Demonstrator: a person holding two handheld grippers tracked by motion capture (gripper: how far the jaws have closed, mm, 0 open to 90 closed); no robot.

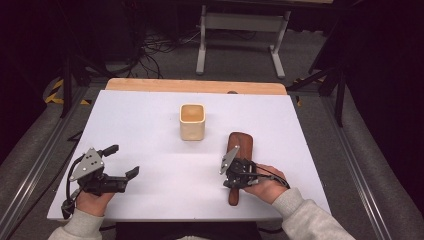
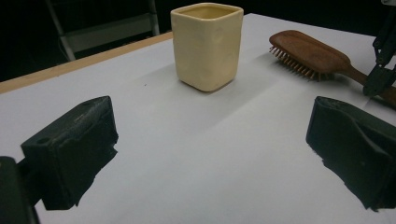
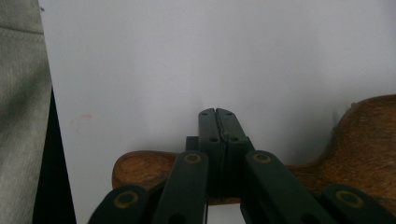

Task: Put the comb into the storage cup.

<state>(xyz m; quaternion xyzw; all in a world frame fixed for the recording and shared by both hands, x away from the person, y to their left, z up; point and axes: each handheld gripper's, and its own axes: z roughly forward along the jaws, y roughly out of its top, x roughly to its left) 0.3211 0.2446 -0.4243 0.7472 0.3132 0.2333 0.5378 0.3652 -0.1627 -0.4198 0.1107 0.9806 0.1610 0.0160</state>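
Note:
A cream square cup [image 1: 192, 121] [image 2: 207, 44] stands upright in the middle of the white table [image 1: 140, 120]. To its right lies a brown wooden hairbrush [image 1: 240, 145] [image 2: 308, 53] [image 3: 369, 140], bristles down, handle toward the front edge. My right gripper [image 1: 234, 183] [image 3: 216, 112] sits across that handle with its jaws pressed flat together and nothing between them. At the front left, my left gripper [image 1: 124, 160] [image 2: 210, 154] stands open above bare table, aimed at the cup.
A wooden strip [image 1: 195, 86] runs along the table's far edge. Beyond it stand a grey metal frame [image 1: 240, 30] and floor cables. A grey sleeve [image 3: 21, 116] shows at the left of the right gripper view.

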